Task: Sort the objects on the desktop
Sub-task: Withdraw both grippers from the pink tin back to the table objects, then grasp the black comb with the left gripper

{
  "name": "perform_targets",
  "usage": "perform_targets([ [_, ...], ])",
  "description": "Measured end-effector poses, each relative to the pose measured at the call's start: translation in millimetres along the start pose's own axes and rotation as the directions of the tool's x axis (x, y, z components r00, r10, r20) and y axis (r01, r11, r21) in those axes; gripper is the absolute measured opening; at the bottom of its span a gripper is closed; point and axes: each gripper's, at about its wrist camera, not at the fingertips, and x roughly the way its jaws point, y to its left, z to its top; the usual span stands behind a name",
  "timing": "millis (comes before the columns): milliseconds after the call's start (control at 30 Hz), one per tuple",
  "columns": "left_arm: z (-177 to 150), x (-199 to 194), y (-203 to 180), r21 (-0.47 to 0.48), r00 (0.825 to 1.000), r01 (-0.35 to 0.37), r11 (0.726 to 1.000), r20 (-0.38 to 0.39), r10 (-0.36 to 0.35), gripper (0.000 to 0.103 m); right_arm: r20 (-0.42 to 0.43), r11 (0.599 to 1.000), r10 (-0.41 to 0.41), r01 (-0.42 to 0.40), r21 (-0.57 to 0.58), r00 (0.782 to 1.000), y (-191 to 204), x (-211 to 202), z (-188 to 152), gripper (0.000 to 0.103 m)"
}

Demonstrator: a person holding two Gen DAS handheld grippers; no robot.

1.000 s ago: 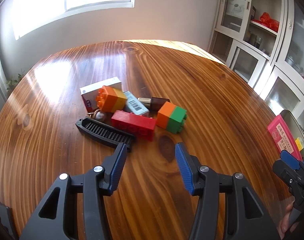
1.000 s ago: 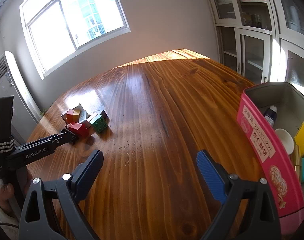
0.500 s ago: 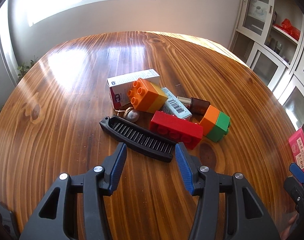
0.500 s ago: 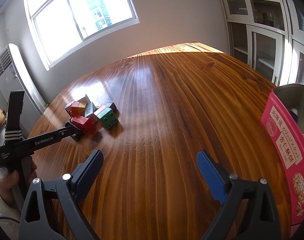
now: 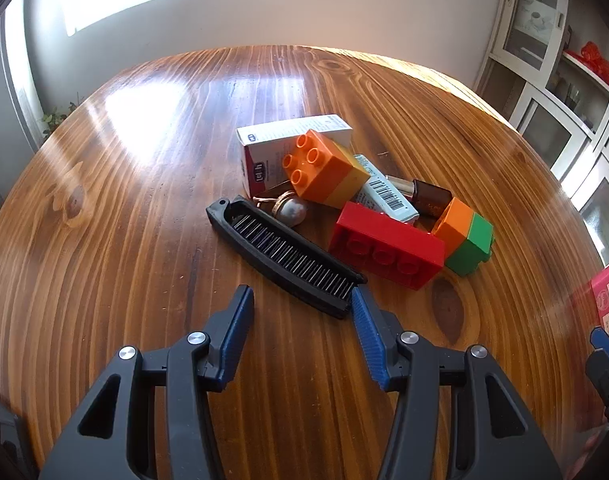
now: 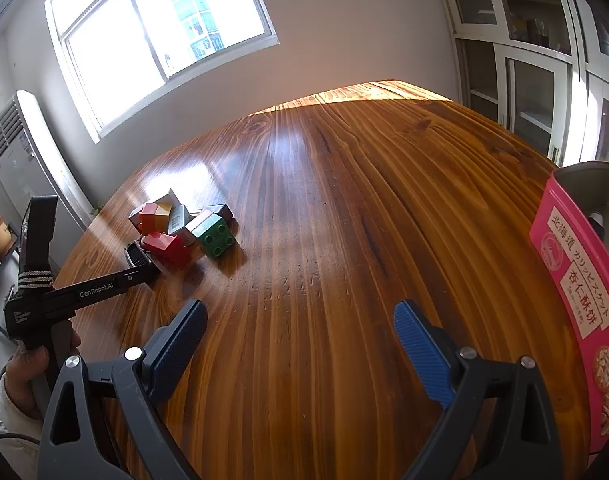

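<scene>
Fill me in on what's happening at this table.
A person holds a claw in each hand, sorting a pile of desk clutter. The left claw is open, low over the wooden table, its tips at the near end of a black comb beside a red block. The right claw hangs open and empty near a pink box.

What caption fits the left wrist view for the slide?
Open left tool nears a black comb beside a pile of toy bricks and small boxes on a wooden table.

Your left gripper (image 5: pixel 302 306) has moved in on the pile; its right fingertip now reaches the black comb (image 5: pixel 282 254).
</scene>
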Motion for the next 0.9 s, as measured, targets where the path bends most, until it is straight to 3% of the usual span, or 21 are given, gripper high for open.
perform_targets([
  [233, -8, -9, 30, -0.056, 0.999, -0.040, 0.998, -0.004, 0.040, 0.055, -0.007, 1.000, 0.004, -0.004, -0.009, 1.000, 3, 3, 2, 0.096],
  [400, -10, -15, 40, -0.087, 1.000, -0.029, 0.996, 0.004, 0.029, 0.055, -0.018, 0.999, 0.011, -0.012, -0.040, 1.000, 12, 7, 4, 0.096],
  [633, -4, -32, 28, -0.051, 0.998, 0.011, 0.999, 0.057, -0.008, 0.055, -0.040, 0.994, 0.022, -0.026, -0.106, 0.999, 30, 20, 13, 0.096],
  [900, 20, -3, 19, -0.009, 0.998, -0.053, 0.999, 0.034, 0.053, 0.055, -0.069, 0.984, 0.035, -0.047, -0.174, 0.997, 53, 40, 21, 0.096],
])
